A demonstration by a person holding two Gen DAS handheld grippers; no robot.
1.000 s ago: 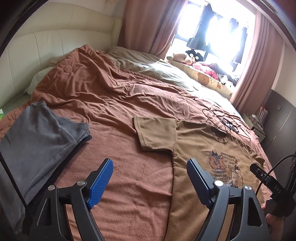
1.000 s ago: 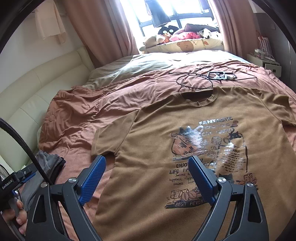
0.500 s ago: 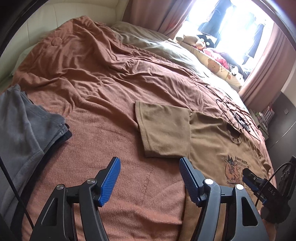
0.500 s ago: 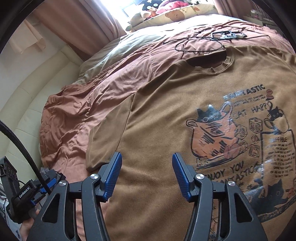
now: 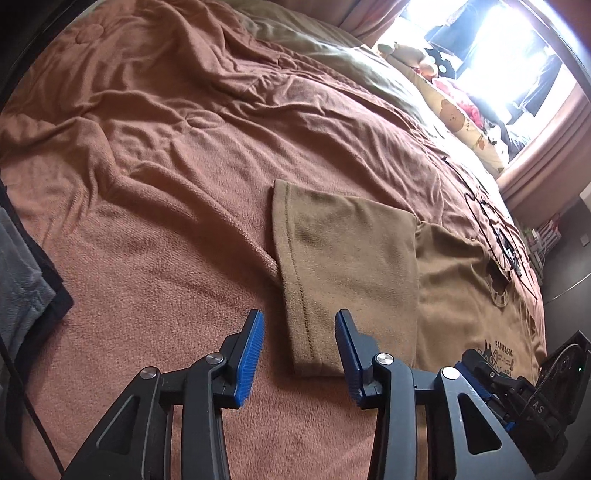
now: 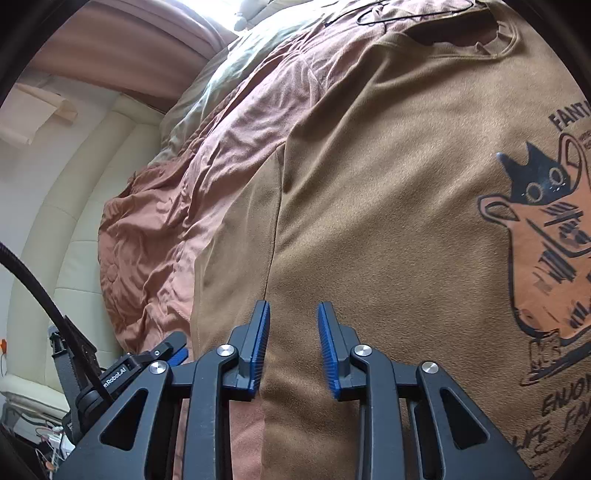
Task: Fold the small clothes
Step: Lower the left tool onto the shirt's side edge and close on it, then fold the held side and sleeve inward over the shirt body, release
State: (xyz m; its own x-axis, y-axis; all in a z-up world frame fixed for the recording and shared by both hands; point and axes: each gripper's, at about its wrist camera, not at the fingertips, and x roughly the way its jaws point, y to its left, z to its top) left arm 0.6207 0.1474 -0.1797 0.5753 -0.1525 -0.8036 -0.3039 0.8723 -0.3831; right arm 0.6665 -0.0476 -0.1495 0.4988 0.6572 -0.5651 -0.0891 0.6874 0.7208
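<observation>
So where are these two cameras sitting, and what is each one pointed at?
Left wrist view: sits on the left gripper, looking down along its blue fingers at the T-shirt's sleeve on the brown blanket.
Right wrist view: sits on the right gripper, looking at the shirt body by the underarm seam.
Shared: the same T-shirt and blanket; each view catches the other gripper at its edge.

A tan-brown T-shirt (image 5: 454, 266) lies spread flat, front up, on the bed. Its chest carries a cartoon print (image 6: 543, 243) — a black cat peering over an orange animal, with dark lettering that begins "FANTASTIC" above and more words below. One short sleeve (image 5: 340, 266) stretches out to the side, smooth, its hem stitched in a darker line. The round neckline (image 6: 461, 33) lies open — toward the window end.
</observation>
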